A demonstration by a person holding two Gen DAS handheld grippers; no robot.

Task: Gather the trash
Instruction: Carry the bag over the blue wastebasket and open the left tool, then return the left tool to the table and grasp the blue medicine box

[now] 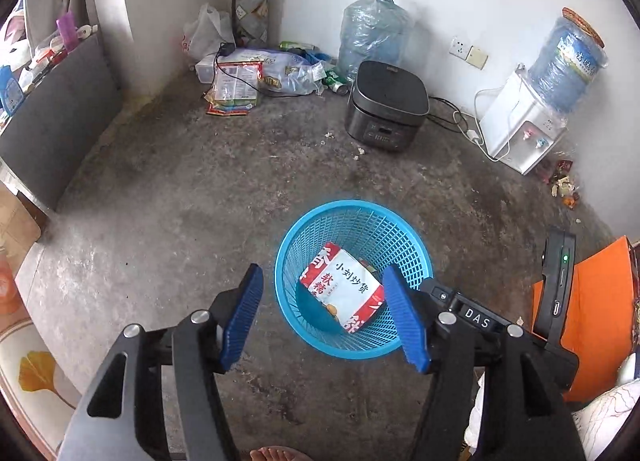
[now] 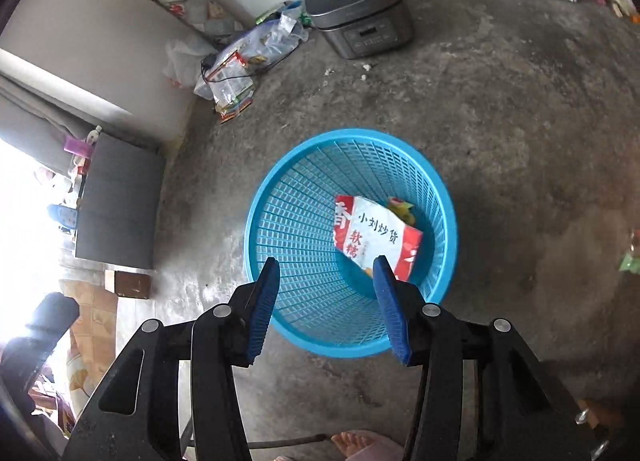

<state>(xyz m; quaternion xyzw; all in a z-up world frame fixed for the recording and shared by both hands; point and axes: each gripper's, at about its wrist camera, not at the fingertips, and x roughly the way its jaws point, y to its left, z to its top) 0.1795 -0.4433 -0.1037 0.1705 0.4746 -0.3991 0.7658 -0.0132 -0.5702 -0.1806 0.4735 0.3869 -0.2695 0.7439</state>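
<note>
**A:** Left wrist view first. What's seen there?

**B:** The left tongs are spread apart with nothing gripped between the blue pads. Just beyond them a blue mesh basket is stood on the concrete floor, and a red-and-white snack bag is lying tilted inside it. Part of the right tongs' black body is caught at the right edge. Far back, a dark rice cooker, a water jug and a pile of wrappers and plastic bags are lined along the wall, with a dispenser to the right.

**A:** And the right wrist view?

**B:** Same deal. The right tongs are held open over the near rim of the basket, nothing pinched. The snack bag is resting against the basket's right side, with a small yellow wrapper tucked behind it. The rice cooker is seen far up, the trash pile to the far left. Bare toes are visible at the bottom edge.
</note>
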